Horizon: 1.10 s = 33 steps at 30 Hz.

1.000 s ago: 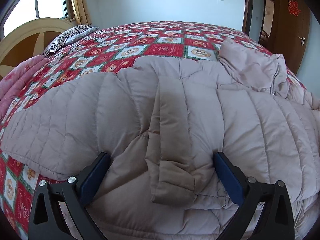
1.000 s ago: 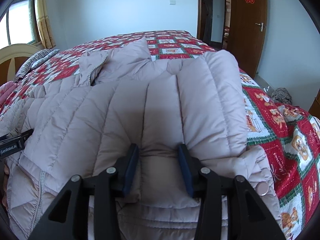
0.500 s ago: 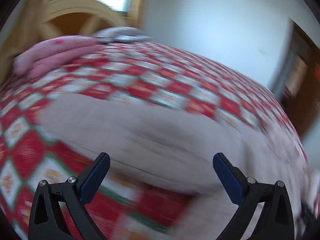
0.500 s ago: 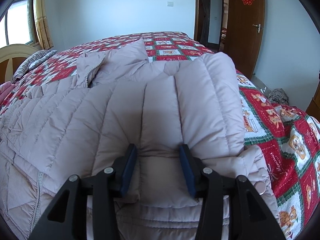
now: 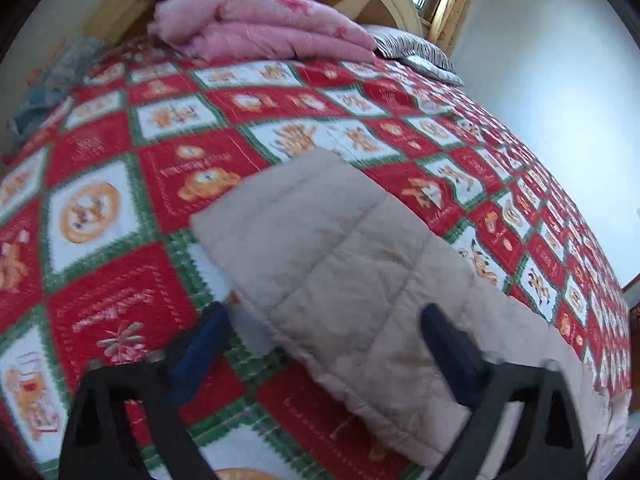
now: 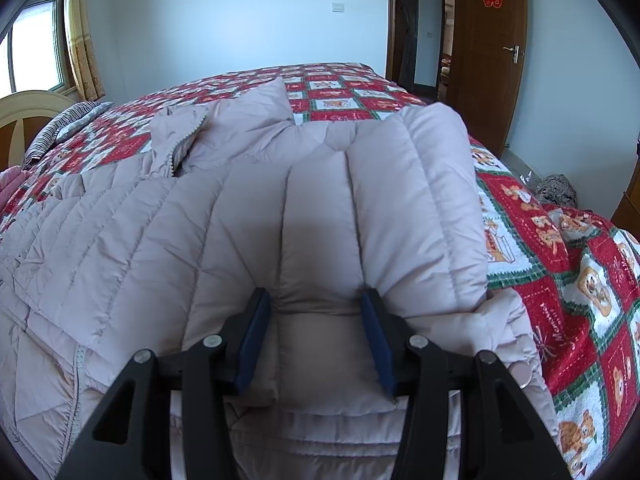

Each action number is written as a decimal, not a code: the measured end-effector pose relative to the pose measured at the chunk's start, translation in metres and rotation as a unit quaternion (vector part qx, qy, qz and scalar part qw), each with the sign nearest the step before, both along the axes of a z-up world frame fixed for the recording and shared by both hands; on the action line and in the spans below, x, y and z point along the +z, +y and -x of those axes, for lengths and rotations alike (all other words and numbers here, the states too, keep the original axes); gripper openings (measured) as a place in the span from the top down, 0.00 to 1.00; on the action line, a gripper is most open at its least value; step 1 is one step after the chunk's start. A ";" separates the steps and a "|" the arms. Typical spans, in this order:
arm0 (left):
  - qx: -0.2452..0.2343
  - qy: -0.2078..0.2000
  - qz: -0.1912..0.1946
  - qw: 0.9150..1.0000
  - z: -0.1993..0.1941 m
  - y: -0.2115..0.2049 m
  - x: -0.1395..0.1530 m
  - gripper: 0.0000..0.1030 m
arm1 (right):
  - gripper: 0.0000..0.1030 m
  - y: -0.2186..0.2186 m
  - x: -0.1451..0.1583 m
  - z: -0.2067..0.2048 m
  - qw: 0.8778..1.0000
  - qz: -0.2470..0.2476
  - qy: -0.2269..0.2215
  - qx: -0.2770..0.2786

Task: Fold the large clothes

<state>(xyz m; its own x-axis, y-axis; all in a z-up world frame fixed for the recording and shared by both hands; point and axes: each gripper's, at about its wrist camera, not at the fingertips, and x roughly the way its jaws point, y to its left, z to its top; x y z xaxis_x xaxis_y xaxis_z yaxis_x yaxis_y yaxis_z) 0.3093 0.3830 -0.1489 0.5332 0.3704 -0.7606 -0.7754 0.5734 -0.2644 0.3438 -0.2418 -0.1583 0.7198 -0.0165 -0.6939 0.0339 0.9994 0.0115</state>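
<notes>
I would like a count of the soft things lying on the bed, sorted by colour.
Beige: 1, the padded jacket
Pink: 1, the folded blanket
Striped black and white: 1, the pillow
Total: 3

Two hand-held grippers, black frames with blue-padded fingers.
Right gripper [image 6: 316, 336]: matte black angular arms with triangular cut-outs; four round silver screw heads across the linkage; fingers [image 6: 252, 344] faced with dark blue pads, flat and rectangular. Left gripper [image 5: 320, 344]: same black frame and cut-outs; blue pad on one finger [image 5: 200, 352]; view motion-blurred, screws indistinct.
</notes>
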 end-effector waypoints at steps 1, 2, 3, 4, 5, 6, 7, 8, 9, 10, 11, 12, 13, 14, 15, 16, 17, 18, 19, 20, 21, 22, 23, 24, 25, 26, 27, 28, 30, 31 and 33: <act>0.001 -0.003 -0.012 1.000 -0.001 -0.002 0.000 0.29 | 0.50 0.000 0.000 0.000 1.000 0.000 0.000 0.000; -0.003 -0.011 -0.017 1.000 -0.001 -0.003 0.001 0.39 | 0.50 0.000 0.000 0.000 1.000 0.001 0.000 0.000; -0.006 -0.016 -0.016 1.000 0.000 -0.004 0.002 0.44 | 0.50 0.000 0.000 0.000 1.000 0.001 0.000 0.000; -0.013 -0.027 -0.008 1.000 -0.001 -0.003 0.001 0.53 | 0.50 0.000 0.000 0.000 1.000 0.001 0.000 0.000; -0.015 -0.029 -0.002 0.999 -0.001 -0.002 0.000 0.57 | 0.50 0.000 0.000 0.000 1.000 0.000 0.000 0.000; -0.017 -0.027 -0.002 0.999 -0.002 -0.002 -0.001 0.59 | 0.50 0.000 0.000 0.000 1.000 0.000 0.000 0.000; -0.020 -0.028 -0.004 0.999 -0.003 -0.001 0.000 0.69 | 0.50 0.000 0.000 0.000 1.000 0.000 0.000 0.000; -0.036 -0.031 -0.004 0.999 -0.005 -0.002 0.000 0.87 | 0.50 0.000 0.000 0.000 1.000 0.001 0.000 0.000; -0.051 -0.037 0.000 0.998 -0.007 -0.003 0.000 0.90 | 0.50 0.000 0.000 0.000 1.000 0.001 0.000 0.000; -0.055 -0.034 -0.008 0.998 -0.008 -0.006 0.003 0.90 | 0.50 0.000 0.000 0.000 1.000 0.001 0.000 0.000; -0.056 -0.033 -0.019 0.998 -0.008 -0.009 0.007 0.91 | 0.50 0.000 0.000 0.000 1.000 0.000 0.000 0.000; -0.060 -0.035 -0.032 0.997 -0.010 -0.013 0.012 0.91 | 0.50 0.000 0.000 0.000 1.000 0.000 0.000 0.000; -0.067 -0.039 -0.048 0.996 -0.012 -0.018 0.018 0.92 | 0.50 0.000 0.000 0.000 1.000 0.000 0.000 0.000; -0.076 -0.042 -0.065 0.994 -0.015 -0.026 0.027 0.92 | 0.50 0.000 0.000 0.000 1.000 -0.001 0.000 0.000; -0.087 -0.048 -0.076 0.992 -0.017 -0.032 0.035 0.92 | 0.50 0.000 0.000 0.000 1.000 -0.001 0.000 0.000; -0.106 -0.062 -0.090 0.988 -0.020 -0.044 0.049 0.92 | 0.50 0.000 0.000 -0.001 1.000 -0.002 -0.001 0.000; -0.117 -0.071 -0.102 0.985 -0.021 -0.053 0.059 0.92 | 0.50 0.000 0.000 0.000 1.000 -0.002 -0.001 0.000; -0.129 -0.079 -0.114 0.982 -0.022 -0.064 0.069 0.92 | 0.50 -0.001 0.000 0.000 1.000 -0.004 -0.001 0.000; -0.152 -0.099 -0.129 0.975 -0.023 -0.083 0.085 0.92 | 0.50 -0.002 0.000 0.000 1.000 -0.006 -0.001 0.000; -0.173 -0.113 -0.140 0.968 -0.023 -0.099 0.096 0.92 | 0.50 -0.002 0.000 0.000 1.000 -0.007 -0.001 0.000; -0.186 -0.122 -0.147 0.964 -0.023 -0.110 0.103 0.92 | 0.50 -0.003 0.000 0.000 1.000 -0.009 -0.002 -0.001; -0.205 -0.135 -0.155 0.957 -0.023 -0.127 0.113 0.92 | 0.50 -0.003 0.000 0.000 1.000 -0.011 -0.002 -0.001; -0.227 -0.149 -0.159 0.949 -0.023 -0.147 0.122 0.92 | 0.50 -0.003 0.000 0.000 1.000 -0.011 -0.002 -0.001; -0.245 -0.159 -0.165 0.942 -0.024 -0.161 0.129 0.92 | 0.50 -0.003 0.000 0.000 1.000 -0.011 -0.002 -0.001; -0.276 -0.171 -0.181 0.928 -0.024 -0.189 0.139 0.92 | 0.50 -0.003 0.000 0.000 1.000 -0.011 -0.002 -0.001; -0.296 -0.180 -0.190 0.918 -0.022 -0.208 0.144 0.92 | 0.50 -0.004 0.000 0.000 1.000 -0.012 -0.002 -0.001; -0.328 -0.191 -0.199 0.903 -0.020 -0.235 0.151 0.92 | 0.50 -0.003 0.000 0.000 1.000 -0.012 -0.002 -0.001; -0.347 -0.197 -0.204 0.894 -0.018 -0.251 0.154 0.92 | 0.50 -0.004 0.000 0.000 1.000 -0.012 -0.002 -0.001; -0.404 -0.208 -0.220 0.863 -0.013 -0.305 0.158 0.92 | 0.50 -0.004 0.000 0.001 1.000 -0.014 -0.002 -0.001; -0.430 -0.211 -0.222 0.849 -0.010 -0.329 0.157 0.92 | 0.50 -0.004 0.000 0.001 1.000 -0.015 -0.002 0.000; -0.489 -0.204 -0.218 0.819 -0.006 -0.383 0.143 0.92 | 0.50 -0.006 0.001 0.001 1.000 -0.020 -0.003 0.000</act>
